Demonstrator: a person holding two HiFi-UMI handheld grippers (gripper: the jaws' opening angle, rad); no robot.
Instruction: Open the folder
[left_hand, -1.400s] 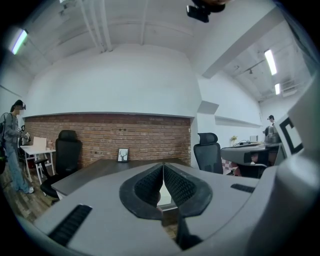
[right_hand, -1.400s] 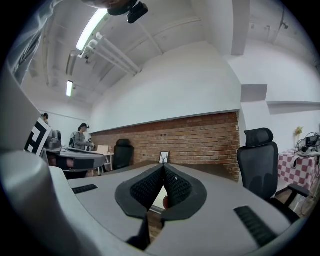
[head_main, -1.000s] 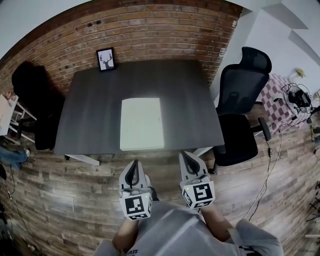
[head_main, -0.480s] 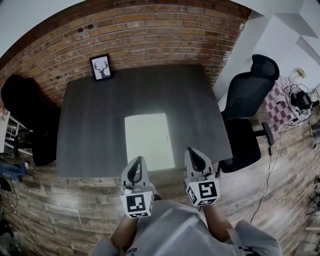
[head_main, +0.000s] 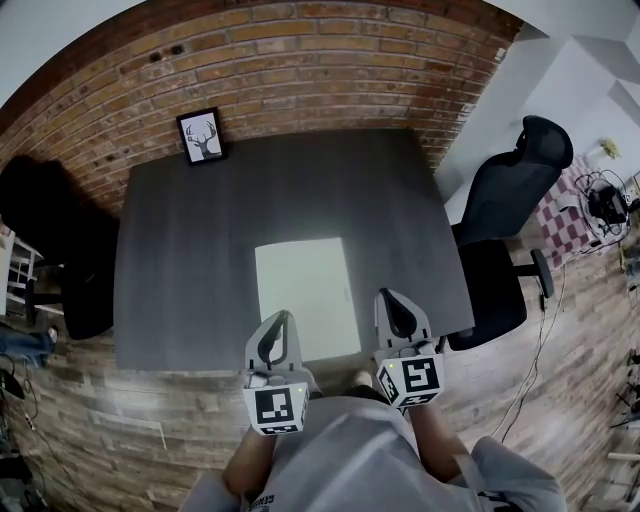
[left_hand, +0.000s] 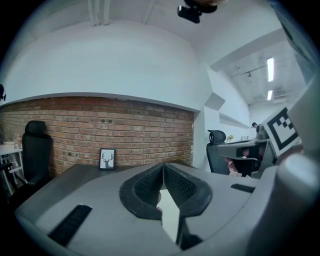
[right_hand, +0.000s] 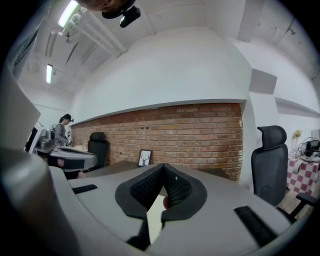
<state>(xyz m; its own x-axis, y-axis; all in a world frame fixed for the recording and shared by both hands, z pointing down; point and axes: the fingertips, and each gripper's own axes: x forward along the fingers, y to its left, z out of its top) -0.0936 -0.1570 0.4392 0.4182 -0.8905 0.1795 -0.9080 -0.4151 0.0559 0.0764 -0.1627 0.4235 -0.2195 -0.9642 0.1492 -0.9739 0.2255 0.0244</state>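
Observation:
A pale, closed folder (head_main: 305, 296) lies flat on the dark grey table (head_main: 190, 260), near its front edge. My left gripper (head_main: 280, 318) hovers at the table's front edge, just left of the folder's near corner, jaws shut and empty. My right gripper (head_main: 390, 296) hovers just right of the folder's near side, also shut with nothing held. In the left gripper view the shut tips (left_hand: 163, 165) point at the brick wall, with a strip of folder (left_hand: 170, 215) below them. The right gripper view shows its shut tips (right_hand: 163, 165) the same way, with folder (right_hand: 155, 220) below.
A small framed deer picture (head_main: 202, 136) stands at the table's back left against the brick wall. A black office chair (head_main: 510, 215) stands right of the table, another dark chair (head_main: 50, 250) to its left. The floor is wood plank.
Both grippers have moved forward together toward the table, from over the floor to the table's front edge beside the folder. Both stayed shut.

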